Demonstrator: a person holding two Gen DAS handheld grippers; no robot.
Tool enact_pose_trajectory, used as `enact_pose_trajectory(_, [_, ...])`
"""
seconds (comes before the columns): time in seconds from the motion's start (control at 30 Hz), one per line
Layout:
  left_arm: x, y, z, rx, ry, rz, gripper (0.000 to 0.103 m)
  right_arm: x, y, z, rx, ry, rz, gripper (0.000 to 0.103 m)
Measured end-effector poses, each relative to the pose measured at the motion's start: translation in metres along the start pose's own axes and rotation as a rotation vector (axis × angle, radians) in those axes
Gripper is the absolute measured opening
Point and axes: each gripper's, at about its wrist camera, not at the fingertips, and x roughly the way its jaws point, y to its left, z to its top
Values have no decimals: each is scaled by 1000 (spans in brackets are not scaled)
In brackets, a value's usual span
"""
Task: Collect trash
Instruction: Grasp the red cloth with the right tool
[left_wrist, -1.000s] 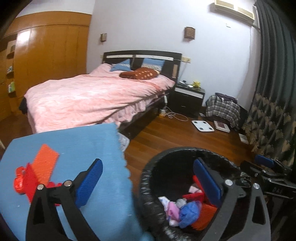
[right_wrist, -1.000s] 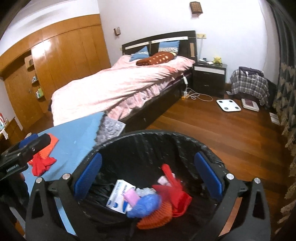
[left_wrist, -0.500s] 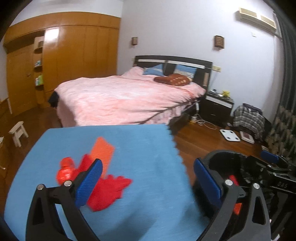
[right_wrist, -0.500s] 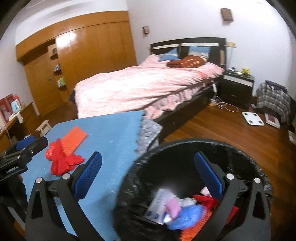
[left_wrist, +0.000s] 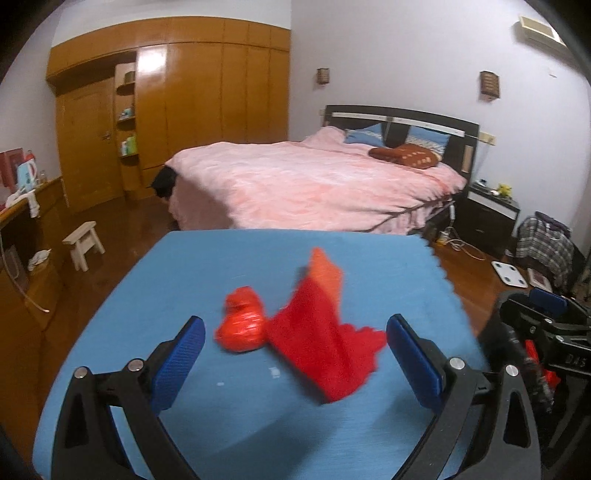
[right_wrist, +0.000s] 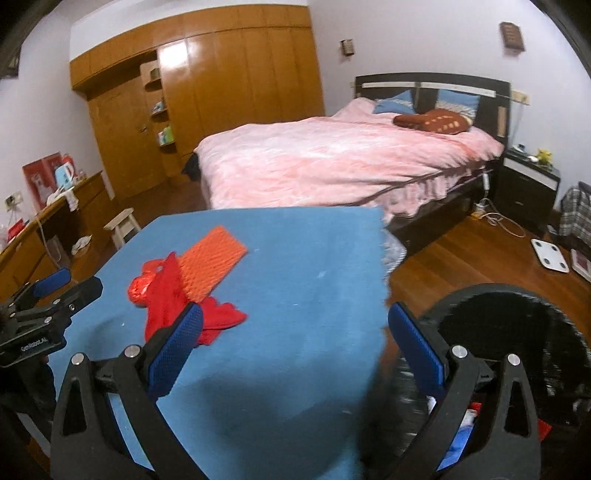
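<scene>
On the blue-covered table (left_wrist: 207, 266) (right_wrist: 314, 266) lie a crumpled red wrapper (left_wrist: 242, 325) (right_wrist: 138, 290), a red mesh piece (left_wrist: 321, 343) (right_wrist: 166, 302) and an orange ribbed piece (left_wrist: 325, 271) (right_wrist: 212, 258). My left gripper (left_wrist: 295, 349) hovers open just in front of the red pieces, nothing between its fingers. My right gripper (right_wrist: 295, 336) is open and empty over the table's right edge. The black-lined trash bin (right_wrist: 517, 332) stands beside the table at the right, with trash inside it. In the left wrist view the right gripper's body (left_wrist: 546, 332) shows at the right.
A pink-covered bed (left_wrist: 314, 181) lies beyond the table, with a black nightstand (left_wrist: 491, 218) on its right. Wooden wardrobes (left_wrist: 184, 122) line the left wall, a small white stool (left_wrist: 83, 243) stands on the floor, and a white scale (right_wrist: 550, 254) lies on the wood floor.
Both grippers swung left, away from the bin and over the table. The red and orange pieces now sit centred before the left gripper. The bin has slid to the right edge of both views.
</scene>
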Motion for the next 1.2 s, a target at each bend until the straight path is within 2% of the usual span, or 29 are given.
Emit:
enact_pose_trajectory(0.2, [10,36,-16,-33,21,59,97,33,38,2,-40,29,59,97])
enact_pose_trajectory(0.47, [18,65,-24,-55,33,95,97,79,90,-2,-116,97,145,97])
enact_pose_trajectory(0.83, [28,82,-32,-85,51,100,97,116,114,-16,-144,185,170,96])
enact_pose_trajectory(0.9, [30,84,-33,-92,54,99,97,118,116,-16,-145,195,175,85])
enact_pose_trajectory(0.93, [31,85,-34,-96,56,99,97,120,116,-17,-147,207,183,76])
enact_pose_trajectory(1.0, [32,86,-36,-101,59,99,97,121,116,-20,-147,228,198,70])
enact_pose_trajectory(1.03, [32,87,-37,-103,60,99,97,121,117,-20,-148,232,205,63])
enact_pose_trajectory(1.1, [33,88,-37,-105,61,101,97,120,118,-22,-153,240,223,49])
enact_pose_trajectory(1.17, [34,88,-38,-108,66,101,97,119,120,-23,-165,251,241,26])
enact_pose_trajectory(1.2, [34,89,-38,-109,67,100,97,118,121,-23,-168,253,249,23])
